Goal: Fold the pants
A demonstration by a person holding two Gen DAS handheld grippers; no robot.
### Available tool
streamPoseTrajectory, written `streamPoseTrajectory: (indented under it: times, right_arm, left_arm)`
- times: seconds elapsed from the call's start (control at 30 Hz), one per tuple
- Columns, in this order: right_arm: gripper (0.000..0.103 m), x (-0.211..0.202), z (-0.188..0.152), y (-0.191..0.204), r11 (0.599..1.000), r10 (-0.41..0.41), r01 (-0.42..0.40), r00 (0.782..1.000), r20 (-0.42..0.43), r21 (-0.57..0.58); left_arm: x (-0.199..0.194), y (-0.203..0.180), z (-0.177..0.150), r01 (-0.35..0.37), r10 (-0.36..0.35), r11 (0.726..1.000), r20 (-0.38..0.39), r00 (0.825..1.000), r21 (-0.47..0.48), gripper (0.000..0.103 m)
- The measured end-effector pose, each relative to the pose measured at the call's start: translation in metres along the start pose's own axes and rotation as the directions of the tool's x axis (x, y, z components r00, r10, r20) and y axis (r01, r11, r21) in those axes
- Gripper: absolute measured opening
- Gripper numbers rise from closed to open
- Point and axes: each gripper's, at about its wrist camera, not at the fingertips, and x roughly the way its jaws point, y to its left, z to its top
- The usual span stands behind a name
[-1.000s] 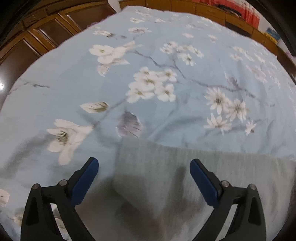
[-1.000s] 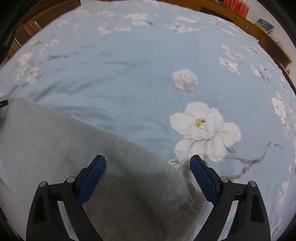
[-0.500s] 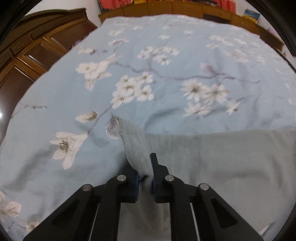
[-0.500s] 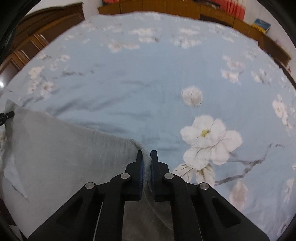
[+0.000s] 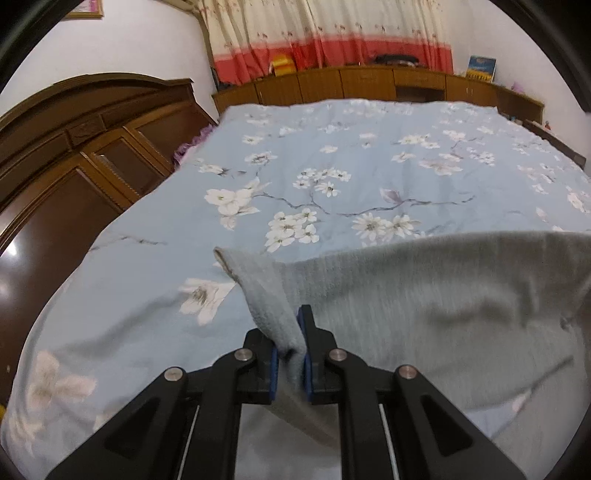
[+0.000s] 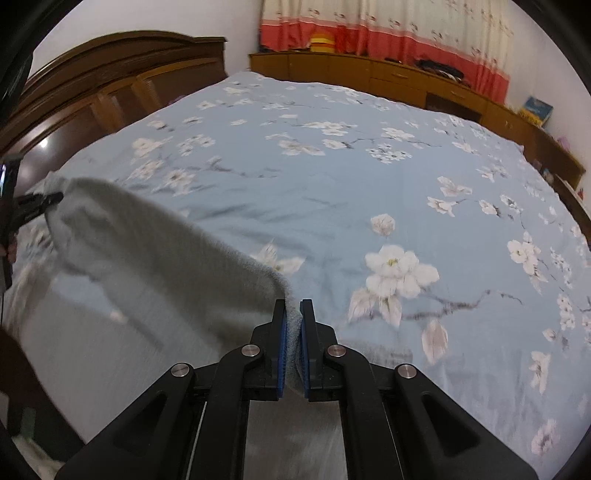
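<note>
Bedspread point(image 5: 369, 177) below newly lifted pants point(image 5: 424, 295)

Pants point(image 5: 424, 302): lower part cut off by bottom edge in both wrist views; fabric motion-blurred. Pinched corner hidden between left gripper point(image 5: 290, 345) fingers. Bed point(image 6: 351, 192) under pants hidden. Left gripper in right view cut by left edge. Book point(image 5: 480, 68) cover too small to read.

Both wrist cameras look forward and down along their own fingers, close above the gray pants point(image 5: 424, 295); both views share the flowered bedspread point(image 6: 332, 192) and the far curtain point(image 5: 332, 33)
</note>
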Motion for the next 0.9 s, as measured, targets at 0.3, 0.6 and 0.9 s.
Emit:
streamPoseTrajectory:
  times: [0.3,0.6,0.9]
  right_arm:
    - [0.007,-0.038,-0.082,0.034,0.996,-0.019,0.016,0.999,-0.032,-0.088]
    - [0.006,-0.046,-0.155,0.067,0.979,-0.040,0.017,0.993,-0.110,-0.203]
    - [0.006,-0.050,-0.160,0.069,0.977,-0.069,0.036,0.985,-0.158,-0.208]
  left_arm:
    - [-0.075,0.007,-0.091,-0.011,0.014,0.999,0.068,0.998,-0.042,0.010]
    - [-0.093,-0.006,-0.187,-0.007,0.007,1.000,0.046,0.999,-0.005,0.010]
    - [-0.106,0.010,-0.235,0.052,-0.051,0.995,0.023,0.998,-0.084,0.038]
